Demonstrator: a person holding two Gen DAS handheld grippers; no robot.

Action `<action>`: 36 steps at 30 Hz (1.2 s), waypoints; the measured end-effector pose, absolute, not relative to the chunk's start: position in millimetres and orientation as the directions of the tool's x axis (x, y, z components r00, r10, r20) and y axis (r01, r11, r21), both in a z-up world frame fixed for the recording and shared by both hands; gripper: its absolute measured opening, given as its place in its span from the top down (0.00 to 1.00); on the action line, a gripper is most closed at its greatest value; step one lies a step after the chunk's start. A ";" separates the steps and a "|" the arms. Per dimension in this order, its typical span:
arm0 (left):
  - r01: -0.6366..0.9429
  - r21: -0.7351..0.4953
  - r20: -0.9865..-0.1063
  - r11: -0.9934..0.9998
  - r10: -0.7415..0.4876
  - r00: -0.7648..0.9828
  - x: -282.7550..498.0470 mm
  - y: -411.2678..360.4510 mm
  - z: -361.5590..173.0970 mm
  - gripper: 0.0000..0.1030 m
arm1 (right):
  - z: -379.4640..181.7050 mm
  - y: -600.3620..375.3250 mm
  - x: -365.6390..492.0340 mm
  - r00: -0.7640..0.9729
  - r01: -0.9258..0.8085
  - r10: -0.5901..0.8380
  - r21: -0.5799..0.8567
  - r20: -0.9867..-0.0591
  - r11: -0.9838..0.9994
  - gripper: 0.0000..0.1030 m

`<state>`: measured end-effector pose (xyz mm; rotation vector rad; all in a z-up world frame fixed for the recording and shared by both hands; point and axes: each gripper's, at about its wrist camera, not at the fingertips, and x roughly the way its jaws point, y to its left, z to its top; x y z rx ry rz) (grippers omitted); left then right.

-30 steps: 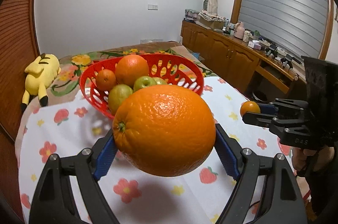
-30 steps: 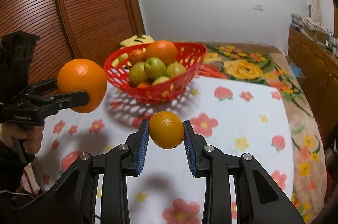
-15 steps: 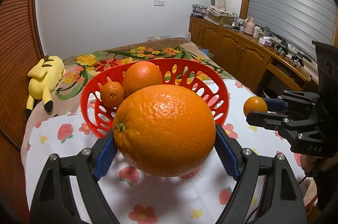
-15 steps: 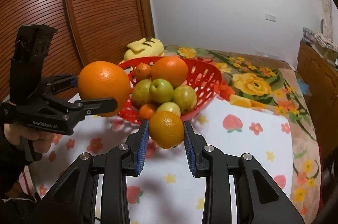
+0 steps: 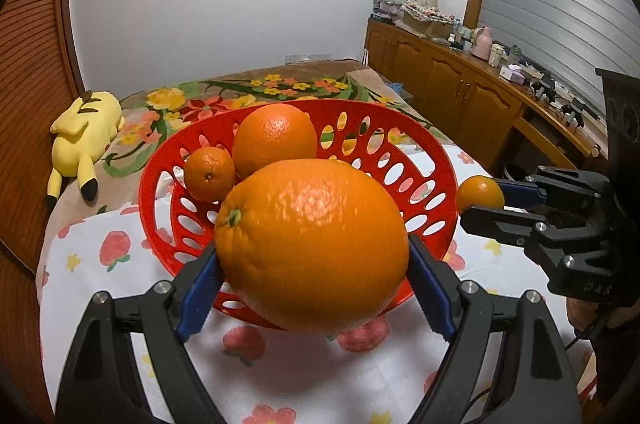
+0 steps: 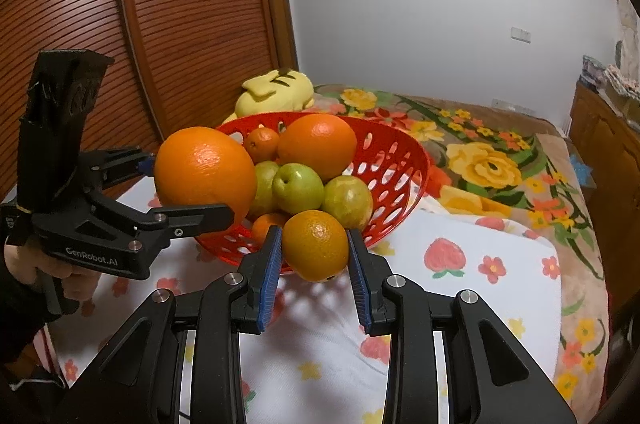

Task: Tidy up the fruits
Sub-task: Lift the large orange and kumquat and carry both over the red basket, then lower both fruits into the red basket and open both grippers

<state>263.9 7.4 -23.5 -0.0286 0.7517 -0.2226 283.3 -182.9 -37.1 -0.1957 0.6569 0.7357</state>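
Observation:
My left gripper [image 5: 312, 264] is shut on a large orange [image 5: 312, 244], held in the air at the near rim of the red slotted basket [image 5: 424, 159]. In the right wrist view the same large orange [image 6: 206, 171] hangs at the basket's [image 6: 400, 159] left rim. My right gripper [image 6: 314, 256] is shut on a small orange [image 6: 316, 246] just before the basket's near rim; the left wrist view shows that small orange [image 5: 480, 193] off the basket's right side. Inside the basket lie another big orange [image 6: 318, 145], a mandarin [image 6: 262, 143] and three green fruits [image 6: 298, 187].
The basket stands on a white cloth with strawberry and flower prints [image 6: 500, 272], over a floral bedspread [image 6: 492, 159]. A yellow plush toy [image 5: 84, 139] lies beyond the basket by the wooden wall. A wooden sideboard with clutter [image 5: 472, 79] runs along the right.
Both grippers have carried their oranges forward to the basket, which now looms larger in both views. The large orange has come up to the basket's rim.

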 end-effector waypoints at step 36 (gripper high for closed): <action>0.129 -0.112 -0.609 0.985 -0.171 0.775 275.5 17.6 -3.4 0.14 | -42.8 -183.2 293.4 0.553 -0.668 0.551 0.063 -0.626 0.742 0.70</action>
